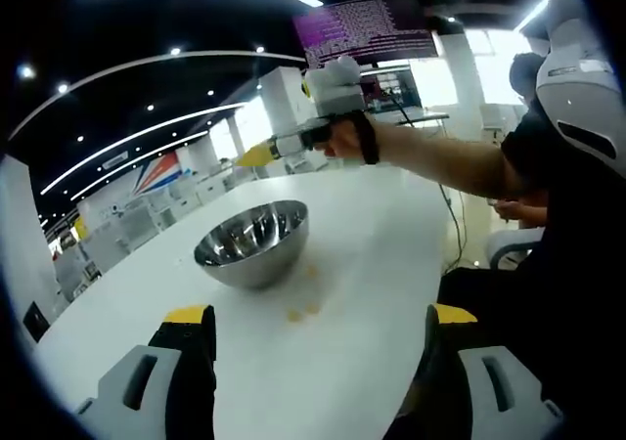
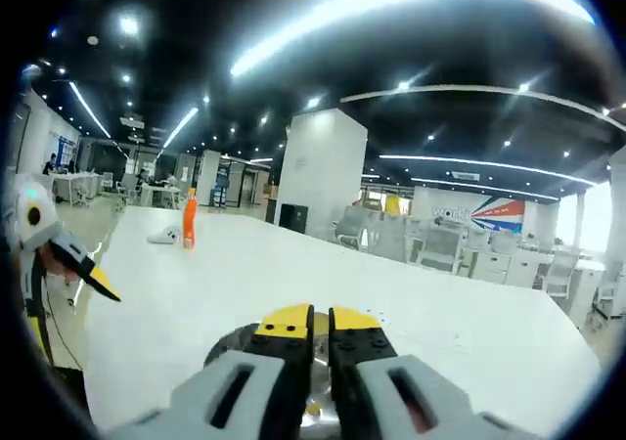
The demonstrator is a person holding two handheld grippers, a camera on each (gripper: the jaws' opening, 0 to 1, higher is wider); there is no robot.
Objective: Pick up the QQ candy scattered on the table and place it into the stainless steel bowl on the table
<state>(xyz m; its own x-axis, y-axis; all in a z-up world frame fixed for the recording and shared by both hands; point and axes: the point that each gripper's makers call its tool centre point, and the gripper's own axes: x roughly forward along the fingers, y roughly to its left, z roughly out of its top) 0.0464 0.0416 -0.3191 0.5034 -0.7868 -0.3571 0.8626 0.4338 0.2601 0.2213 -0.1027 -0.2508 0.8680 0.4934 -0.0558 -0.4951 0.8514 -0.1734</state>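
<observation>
My left claw point(image 1: 318, 325) stands wide apart over the white counter point(image 1: 372, 225); candy pieces point(image 1: 301, 311) lie just ahead, the steel bowl point(image 1: 252, 242) beyond. My right claw point(image 2: 313, 325) is pressed together above the bowl point(image 2: 318, 376) (monitor point(image 1: 367, 29) text unreadable).

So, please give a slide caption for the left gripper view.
Open left gripper faces steel bowl; right gripper held above it.
</observation>
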